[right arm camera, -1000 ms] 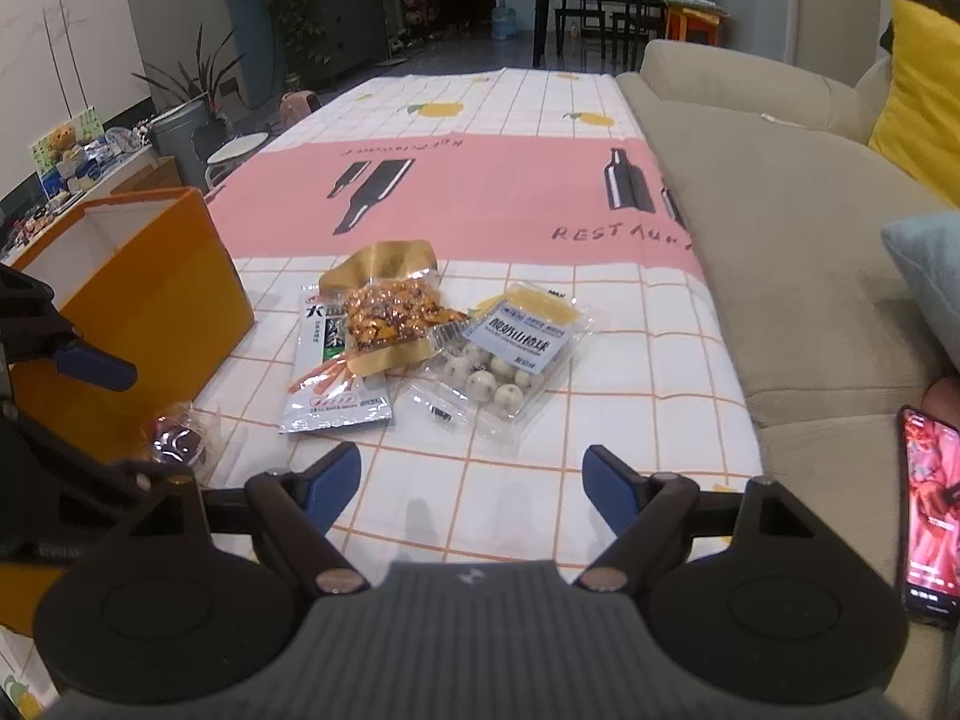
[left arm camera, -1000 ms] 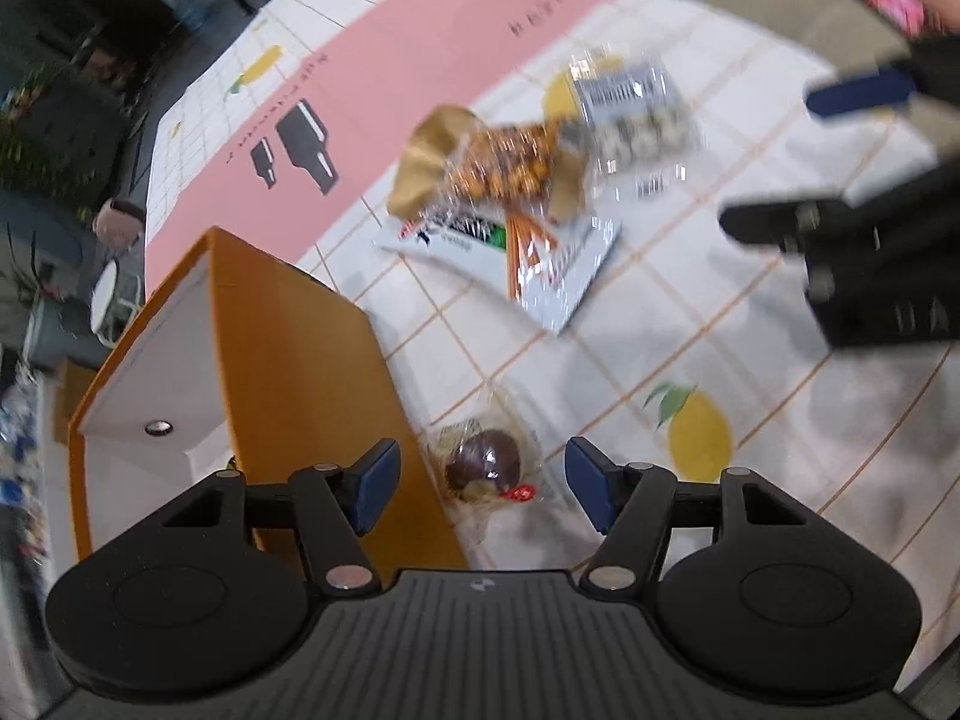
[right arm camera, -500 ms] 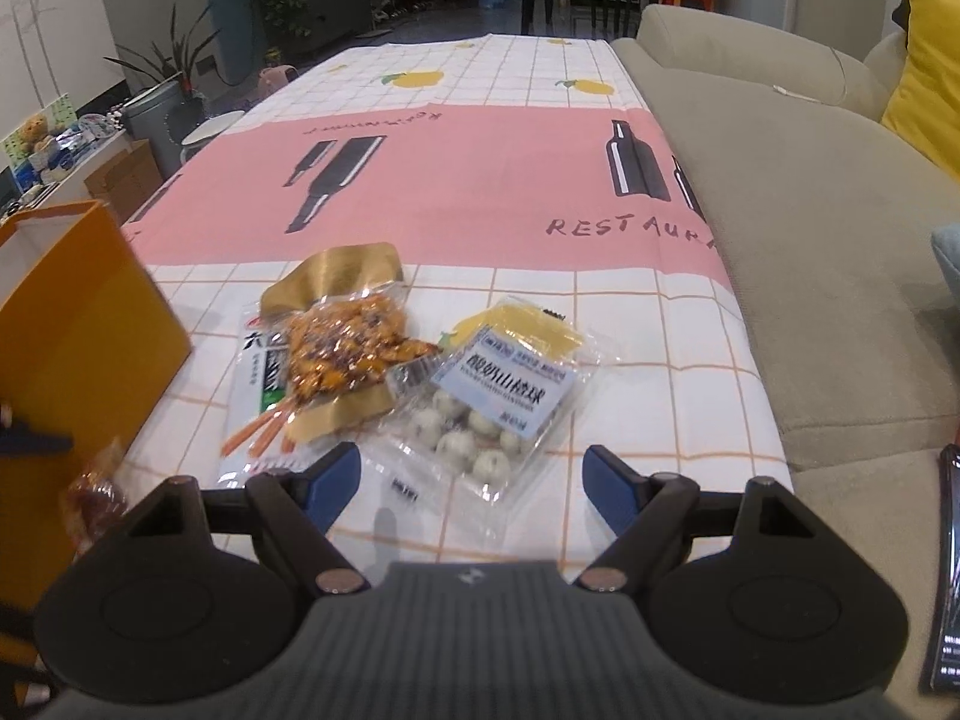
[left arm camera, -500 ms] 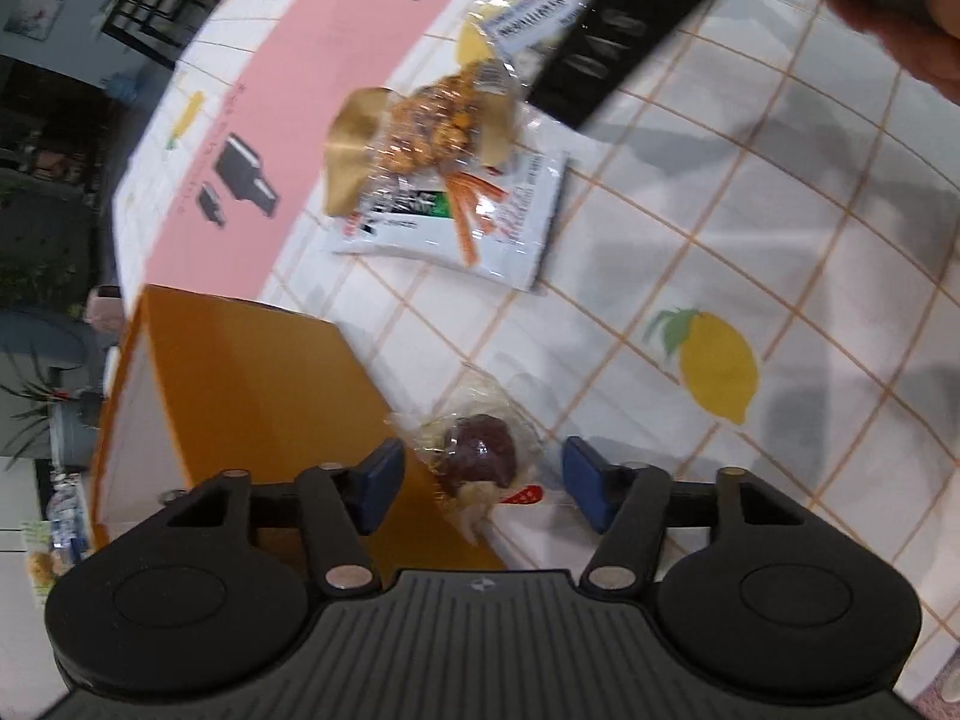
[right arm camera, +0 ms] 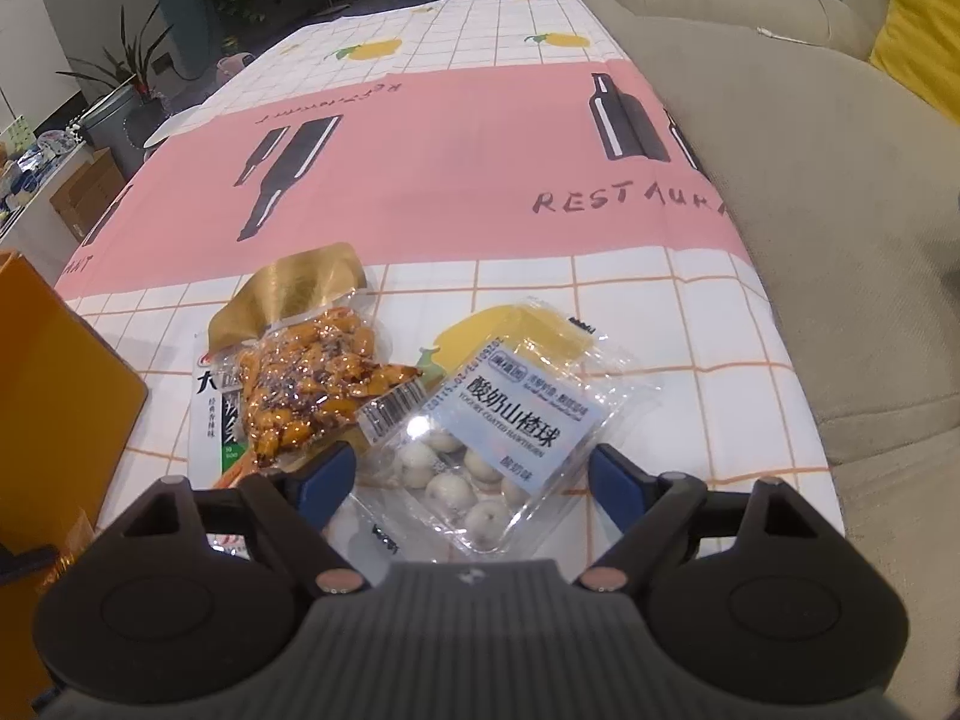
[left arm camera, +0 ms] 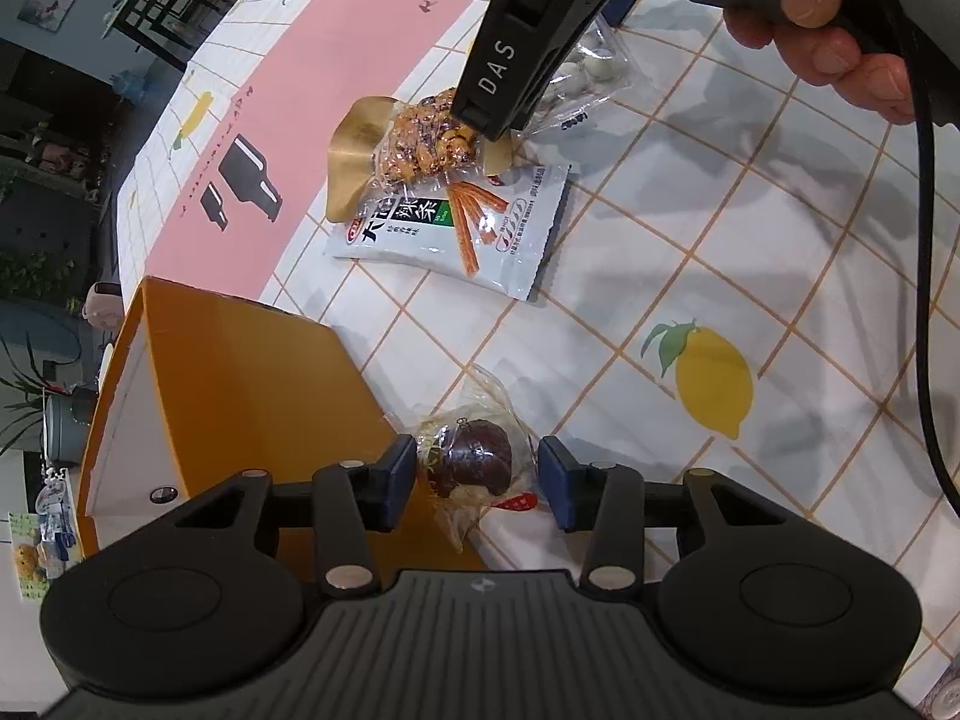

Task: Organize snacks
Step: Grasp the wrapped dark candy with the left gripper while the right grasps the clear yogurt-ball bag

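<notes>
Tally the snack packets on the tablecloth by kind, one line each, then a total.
Chocolate ball in clear wrap: 1
Spicy nut pack with gold top: 1
White spicy-strip packet: 1
Yogurt hawthorn ball pack: 1
Total: 4

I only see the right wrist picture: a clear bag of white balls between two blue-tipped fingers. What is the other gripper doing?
Observer: The left gripper has a small dark brown round snack in clear wrap between its jaws, which are closing.
Visitor: Where does that snack lie?
Observer: On the checked tablecloth, right beside the wall of the open orange box.
Visitor: And who moves the gripper I look along?
Observer: A person's hand holds the right gripper by its handle, above the snacks.
</notes>
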The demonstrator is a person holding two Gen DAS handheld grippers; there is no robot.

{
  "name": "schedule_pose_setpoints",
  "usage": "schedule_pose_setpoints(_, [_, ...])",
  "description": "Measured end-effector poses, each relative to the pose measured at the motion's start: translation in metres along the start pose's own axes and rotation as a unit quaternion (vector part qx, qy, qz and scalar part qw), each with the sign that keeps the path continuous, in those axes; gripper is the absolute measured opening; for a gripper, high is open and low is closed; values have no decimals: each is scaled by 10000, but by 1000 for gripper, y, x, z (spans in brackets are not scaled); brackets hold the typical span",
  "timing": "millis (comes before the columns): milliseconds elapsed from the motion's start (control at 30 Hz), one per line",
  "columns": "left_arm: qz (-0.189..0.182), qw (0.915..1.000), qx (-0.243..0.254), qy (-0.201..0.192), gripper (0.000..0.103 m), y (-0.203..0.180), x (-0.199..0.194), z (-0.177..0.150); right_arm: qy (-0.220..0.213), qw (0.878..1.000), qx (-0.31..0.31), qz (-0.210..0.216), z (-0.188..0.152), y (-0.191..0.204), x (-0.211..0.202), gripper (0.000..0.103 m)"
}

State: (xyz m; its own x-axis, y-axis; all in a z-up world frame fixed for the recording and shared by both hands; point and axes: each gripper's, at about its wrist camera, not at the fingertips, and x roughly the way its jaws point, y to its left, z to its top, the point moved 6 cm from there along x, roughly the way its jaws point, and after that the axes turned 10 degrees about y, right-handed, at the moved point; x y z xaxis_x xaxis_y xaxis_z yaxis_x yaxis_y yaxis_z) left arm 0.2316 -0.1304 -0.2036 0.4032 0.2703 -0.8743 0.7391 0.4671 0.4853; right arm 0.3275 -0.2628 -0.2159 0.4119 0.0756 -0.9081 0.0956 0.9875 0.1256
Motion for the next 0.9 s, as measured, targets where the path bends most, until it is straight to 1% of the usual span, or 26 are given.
schedule_pose_setpoints(33, [1, 10000, -29, -15, 49, 0, 0, 0, 4, 10000, -8, 6, 0, 0, -1, 77])
schedule_pose_setpoints(133, [-10, 9998, -161, -79, 47, 1, -1, -1, 44, 10000, -48, 62, -4, -2, -5, 66])
schedule_pose_setpoints(200, [-15, 9997, -213, -142, 47, 1, -2, -2, 73, 9998, -131, 107, -10, -3, -9, 56])
schedule_pose_setpoints(233, [-36, 9995, -251, -177, 46, 1, -3, -2, 99, 9997, -182, 131, -12, -4, -10, 52])
schedule_pose_setpoints(300, [-127, 9987, -429, -233, 46, 3, -6, -4, 136, 9992, -325, 172, -20, -4, -15, 39])
schedule_pose_setpoints(333, [-186, 9980, -552, -259, 46, 4, -7, -5, 142, 9990, -374, 199, -24, -5, -17, 36])
schedule_pose_setpoints(367, [-241, 9968, -699, -288, 46, 6, -9, -6, 156, 9987, -405, 252, -28, -6, -19, 28])
schedule_pose_setpoints(400, [-290, 9952, -872, -335, 46, 9, -12, -7, 165, 9985, -429, 291, -31, -6, -20, 21])
schedule_pose_setpoints(433, [-332, 9931, -1053, -385, 45, 13, -16, -8, 180, 9983, -450, 328, -33, -7, -22, 17])
schedule_pose_setpoints(467, [-387, 9907, -1227, -448, 45, 16, -20, -8, 193, 9981, -474, 343, -35, -7, -23, 9])
schedule_pose_setpoints(500, [-466, 9873, -1426, -530, 45, 19, -24, -8, 203, 9979, -506, 355, -38, -8, -24, 3])
schedule_pose_setpoints(533, [-535, 9841, -1593, -579, 45, 22, -28, -8, 212, 9976, -534, 376, -41, -8, -25, 0])
schedule_pose_setpoints(633, [-747, 9729, -2060, -739, 45, 29, -36, -8, 186, 9971, -607, 422, -49, -10, -29, 0])
schedule_pose_setpoints(700, [-837, 9670, -2274, -786, 45, 31, -39, -8, 195, 9966, -682, 419, -56, -11, -33, 0])
schedule_pose_setpoints(767, [-1010, 9597, -2493, -814, 45, 31, -42, -9, 274, 9961, -731, 407, -65, -13, -39, 0])
schedule_pose_setpoints(833, [-1150, 9552, -2589, -855, 45, 28, -45, -9, 389, 9952, -784, 444, -76, -13, -48, 0])
schedule_pose_setpoints(900, [-1224, 9546, -2552, -924, 45, 21, -50, -10, 540, 9933, -899, 491, -89, -11, -56, 0])
